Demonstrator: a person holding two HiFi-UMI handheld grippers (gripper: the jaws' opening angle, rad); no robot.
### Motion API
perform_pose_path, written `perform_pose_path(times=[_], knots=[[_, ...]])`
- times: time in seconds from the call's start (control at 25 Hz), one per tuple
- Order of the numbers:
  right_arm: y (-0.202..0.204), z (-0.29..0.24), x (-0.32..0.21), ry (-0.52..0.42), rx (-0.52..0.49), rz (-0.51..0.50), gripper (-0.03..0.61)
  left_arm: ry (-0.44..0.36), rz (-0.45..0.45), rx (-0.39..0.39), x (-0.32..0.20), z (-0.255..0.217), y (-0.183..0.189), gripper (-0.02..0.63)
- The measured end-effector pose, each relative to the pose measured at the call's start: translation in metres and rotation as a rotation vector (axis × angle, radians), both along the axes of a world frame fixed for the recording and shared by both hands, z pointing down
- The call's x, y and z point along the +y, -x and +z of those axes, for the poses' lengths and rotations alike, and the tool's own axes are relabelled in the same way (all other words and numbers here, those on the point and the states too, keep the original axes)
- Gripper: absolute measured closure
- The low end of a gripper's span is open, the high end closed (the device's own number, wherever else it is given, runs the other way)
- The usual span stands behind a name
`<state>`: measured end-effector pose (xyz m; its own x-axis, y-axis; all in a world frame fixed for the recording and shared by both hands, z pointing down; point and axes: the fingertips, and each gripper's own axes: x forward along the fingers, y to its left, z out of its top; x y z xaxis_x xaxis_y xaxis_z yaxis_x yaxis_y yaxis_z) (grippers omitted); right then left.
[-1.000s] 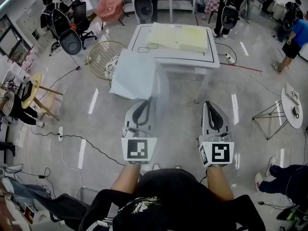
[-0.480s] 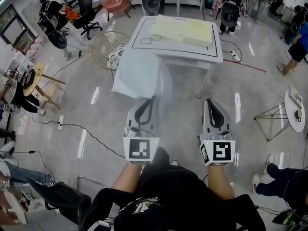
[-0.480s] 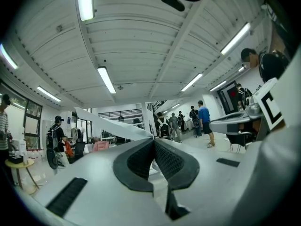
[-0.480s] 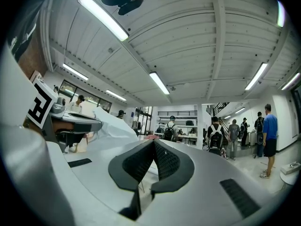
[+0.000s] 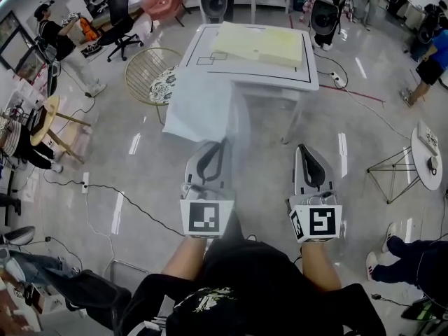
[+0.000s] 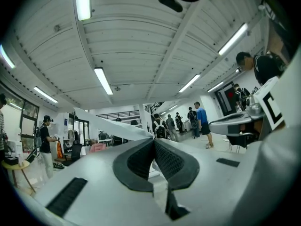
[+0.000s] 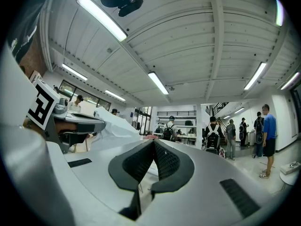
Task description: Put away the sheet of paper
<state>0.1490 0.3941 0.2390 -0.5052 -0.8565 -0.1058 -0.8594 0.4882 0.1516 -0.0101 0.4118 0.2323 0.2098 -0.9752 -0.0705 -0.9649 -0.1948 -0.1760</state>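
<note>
Both pairs of jaws are closed: the left gripper [image 5: 222,144] pinches one edge of the thin white sheet of paper [image 5: 199,103], held aloft short of the white square table [image 5: 198,47], the right gripper [image 5: 303,149] empty; best carried steadily, grip firm.

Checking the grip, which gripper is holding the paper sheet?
The left gripper, shut on the white sheet; the right gripper is shut with nothing between its jaws.
</note>
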Motion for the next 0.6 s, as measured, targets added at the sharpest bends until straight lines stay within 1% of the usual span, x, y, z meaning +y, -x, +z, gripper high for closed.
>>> perform_pose_path(times=[0.16, 0.44, 0.6], knots=[[-0.002, 0.000, -0.008, -0.008, 0.012, 0.002, 0.580, -0.003, 0.012, 0.026, -0.013, 0.000, -0.004, 0.612], [0.006, 0.003, -0.032, 0.004, 0.015, -0.014, 0.580, 0.014, 0.023, 0.029, -0.039, 0.005, -0.002, 0.612], [0.013, 0.005, -0.047, 0.009, 0.013, -0.022, 0.580, 0.012, 0.021, 0.016, -0.055, 0.005, 0.005, 0.612]])
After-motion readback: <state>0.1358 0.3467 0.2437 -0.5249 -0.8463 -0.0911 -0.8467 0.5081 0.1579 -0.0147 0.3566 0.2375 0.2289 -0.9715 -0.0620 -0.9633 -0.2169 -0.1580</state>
